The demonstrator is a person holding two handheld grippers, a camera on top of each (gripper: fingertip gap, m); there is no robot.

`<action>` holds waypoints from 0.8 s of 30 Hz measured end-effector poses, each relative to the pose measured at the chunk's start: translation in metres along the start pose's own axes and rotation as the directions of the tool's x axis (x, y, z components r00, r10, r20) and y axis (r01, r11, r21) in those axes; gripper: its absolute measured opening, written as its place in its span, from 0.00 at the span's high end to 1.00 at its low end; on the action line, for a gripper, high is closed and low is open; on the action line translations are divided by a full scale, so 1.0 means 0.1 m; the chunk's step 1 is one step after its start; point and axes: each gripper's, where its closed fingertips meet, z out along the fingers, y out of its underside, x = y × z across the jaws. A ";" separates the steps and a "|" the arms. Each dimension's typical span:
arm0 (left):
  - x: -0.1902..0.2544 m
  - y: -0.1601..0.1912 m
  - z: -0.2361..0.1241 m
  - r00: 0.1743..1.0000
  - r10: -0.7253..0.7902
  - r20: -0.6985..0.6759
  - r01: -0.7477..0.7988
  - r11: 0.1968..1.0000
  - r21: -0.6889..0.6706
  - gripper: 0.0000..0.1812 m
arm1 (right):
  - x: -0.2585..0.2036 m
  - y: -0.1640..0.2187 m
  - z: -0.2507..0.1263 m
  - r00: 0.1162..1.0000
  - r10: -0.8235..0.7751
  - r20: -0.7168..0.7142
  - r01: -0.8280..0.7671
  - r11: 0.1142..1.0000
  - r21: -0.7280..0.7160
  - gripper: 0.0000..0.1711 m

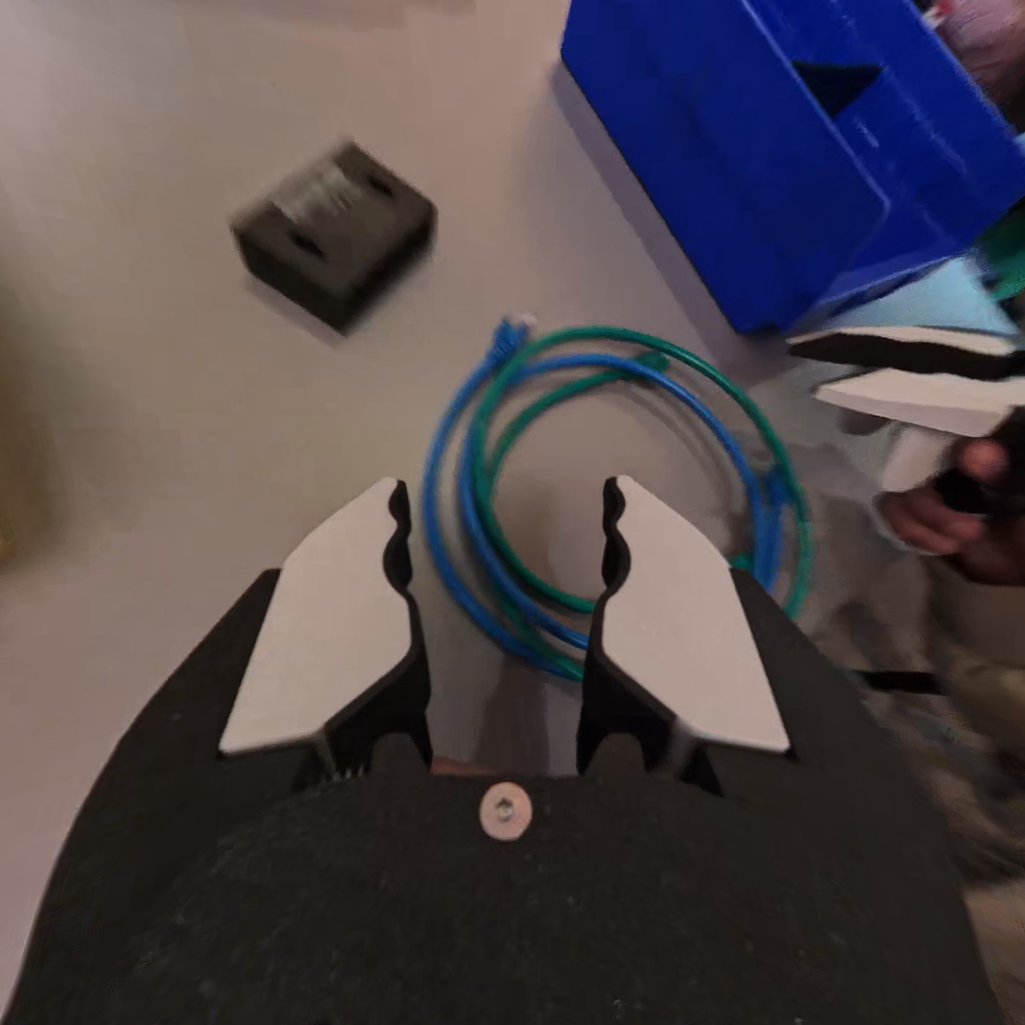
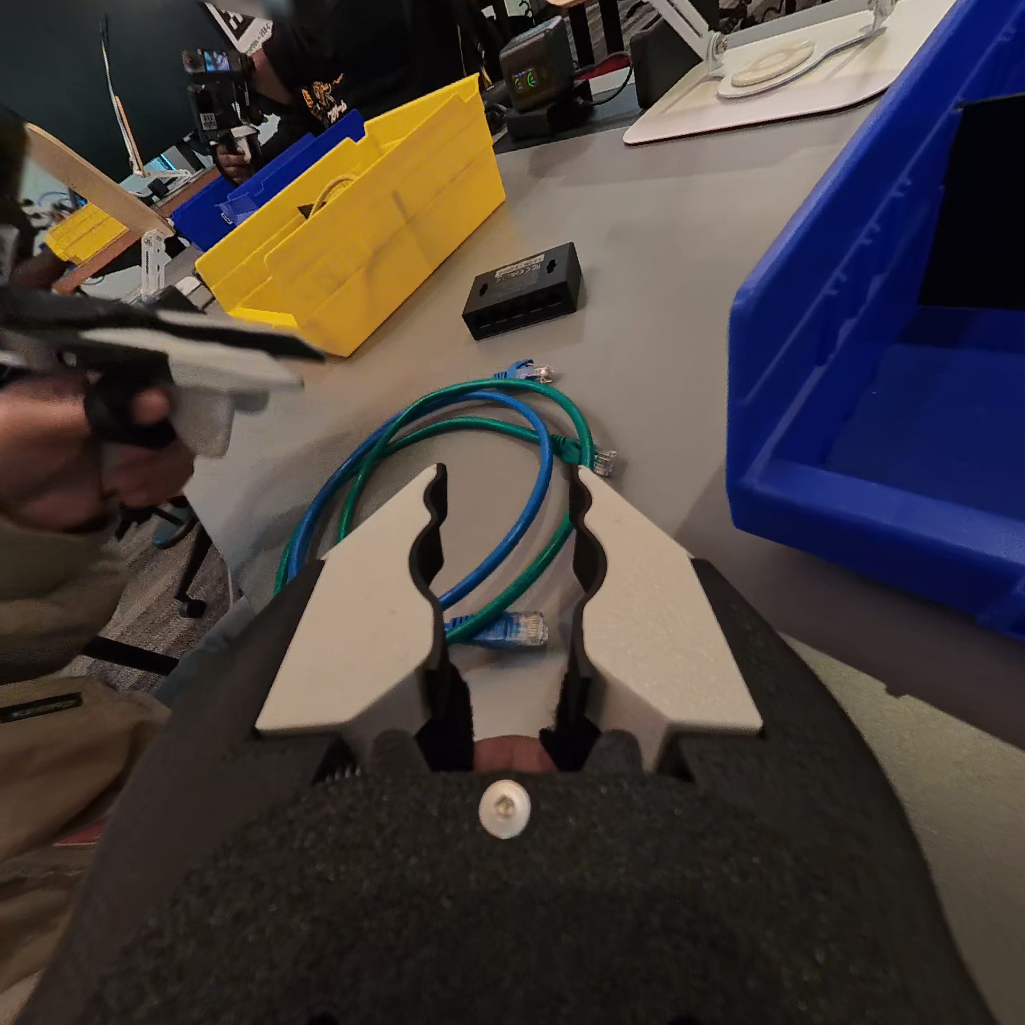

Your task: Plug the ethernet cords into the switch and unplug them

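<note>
A black switch lies on the grey table, also in the right wrist view, its row of ports facing me there. A blue cord and a green cord lie coiled together between the grippers; both show in the right wrist view, blue and green. My left gripper is open and empty above the coil's near side. My right gripper is open and empty over the coil, a blue plug lying between its fingers.
A large blue bin stands at the back right, close to the coil, also in the right wrist view. A yellow bin stands left of the switch. A person with another gripper is farther back. The table's near edge is close.
</note>
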 end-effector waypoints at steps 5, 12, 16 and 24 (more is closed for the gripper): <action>-0.26 -0.34 0.07 0.950 0.307 -0.066 -0.314 0.933 -0.177 0.65 | -0.03 0.02 0.03 1.000 0.007 0.015 -0.007 1.000 -0.014 0.75; -0.66 -0.53 0.75 0.835 0.544 -0.088 -0.505 0.691 -0.517 0.63 | -0.09 0.05 0.09 0.999 -0.025 0.025 0.026 0.999 -0.034 0.75; -0.87 -0.41 1.08 0.873 0.479 -0.095 -0.425 0.650 -0.630 0.55 | -0.10 0.07 0.09 0.999 -0.019 0.039 0.020 0.999 -0.038 0.75; -0.87 -0.30 1.21 0.937 0.333 -0.103 -0.320 0.702 -0.636 0.65 | -0.13 0.13 0.08 0.998 -0.017 0.057 0.021 0.998 -0.063 0.75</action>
